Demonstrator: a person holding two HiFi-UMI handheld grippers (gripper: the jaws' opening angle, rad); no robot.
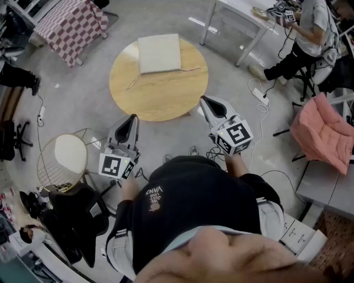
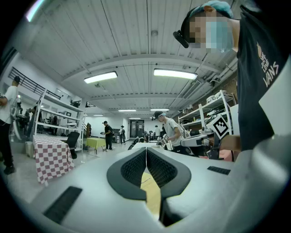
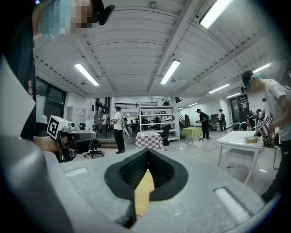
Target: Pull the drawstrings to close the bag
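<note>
Head view: round wooden tabletop (image 1: pixel 160 102) on a grey floor, with the bag (image 1: pixel 159 53) lying flat on its far part. It's a cream, squarish bag, well apart from both tools. Drawstrings (image 1: pixel 134 82) trail thin off the bag's near corners, out to the left and right over the wood – slack, nothing on them.

Left tool (image 1: pixel 133 118): tip at the tabletop's near-left edge, pointing level toward it. In the left gripper view the left tool's (image 2: pixel 146 151) jaws stand pressed together at the tips with nothing between them; only a sliver of yellow wood shows through the gap lower down.

Right tool (image 1: pixel 203 100): tip just over the near-right edge of the tabletop. In the right gripper view the right tool's (image 3: pixel 148 153) jaws are also fully together and empty (same wood sliver below the tips).

Both marker cubes face up, one beside each of the person's hands, with the person's dark shirt filling the bottom of the head view.

Around: a checkered cloth (image 1: pixel 72 25) over a table at far left, a wire basket (image 1: pixel 60 161) near left, a pink cushion (image 1: pixel 323 132) at right, and a seated person (image 1: pixel 310 33) by a white table (image 1: pixel 243 16) at far right.
</note>
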